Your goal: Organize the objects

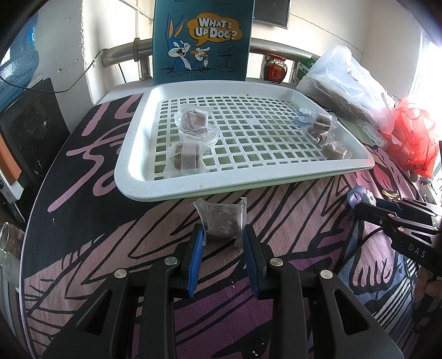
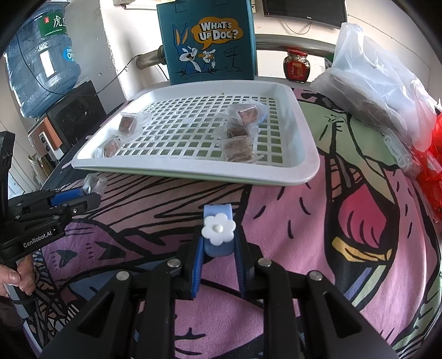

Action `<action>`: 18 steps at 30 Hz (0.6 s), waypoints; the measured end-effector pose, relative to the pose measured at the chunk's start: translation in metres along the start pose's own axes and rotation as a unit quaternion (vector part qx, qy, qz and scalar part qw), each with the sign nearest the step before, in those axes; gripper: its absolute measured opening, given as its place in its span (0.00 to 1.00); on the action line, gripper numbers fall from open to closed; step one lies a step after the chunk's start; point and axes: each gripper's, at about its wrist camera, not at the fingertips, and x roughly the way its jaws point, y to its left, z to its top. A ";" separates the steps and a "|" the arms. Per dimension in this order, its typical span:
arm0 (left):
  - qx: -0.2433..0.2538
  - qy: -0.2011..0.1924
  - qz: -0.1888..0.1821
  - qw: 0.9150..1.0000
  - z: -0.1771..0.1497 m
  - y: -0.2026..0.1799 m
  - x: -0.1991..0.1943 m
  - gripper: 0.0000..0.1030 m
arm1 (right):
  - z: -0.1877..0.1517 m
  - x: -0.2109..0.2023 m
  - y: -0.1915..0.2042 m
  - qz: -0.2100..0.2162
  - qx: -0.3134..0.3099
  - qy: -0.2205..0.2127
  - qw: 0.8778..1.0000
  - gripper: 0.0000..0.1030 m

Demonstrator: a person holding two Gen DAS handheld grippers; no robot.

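left gripper (image 1: 223,237): blue pads clamped on clear-wrapped brown cube (image 1: 221,218), on patterned cloth before white grid tray (image 1: 154,190) | right gripper (image 2: 218,248): clamped on blue flower clip (image 2: 218,229), same cloth

A lived-in home room, by its clutter. Behind the white slotted tray (image 2: 304,171) stands a Bugs Bunny cartoon bag (image 2: 207,41); left of it a water-cooler bottle (image 2: 41,60), right a sauce jar (image 2: 297,66), above a wall-mounted TV (image 2: 304,11).
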 end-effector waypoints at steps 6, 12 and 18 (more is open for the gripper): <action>-0.001 -0.001 0.000 1.000 0.000 0.000 -0.001 0.26 | 0.000 0.000 0.000 0.000 0.000 0.000 1.000 0.20; 0.000 -0.006 0.001 1.000 0.000 0.001 -0.003 0.25 | 0.000 0.000 -0.001 0.001 0.001 0.000 1.000 0.20; 0.000 -0.013 0.004 1.000 0.001 0.001 -0.007 0.25 | 0.000 -0.001 -0.002 0.006 0.005 -0.002 1.000 0.20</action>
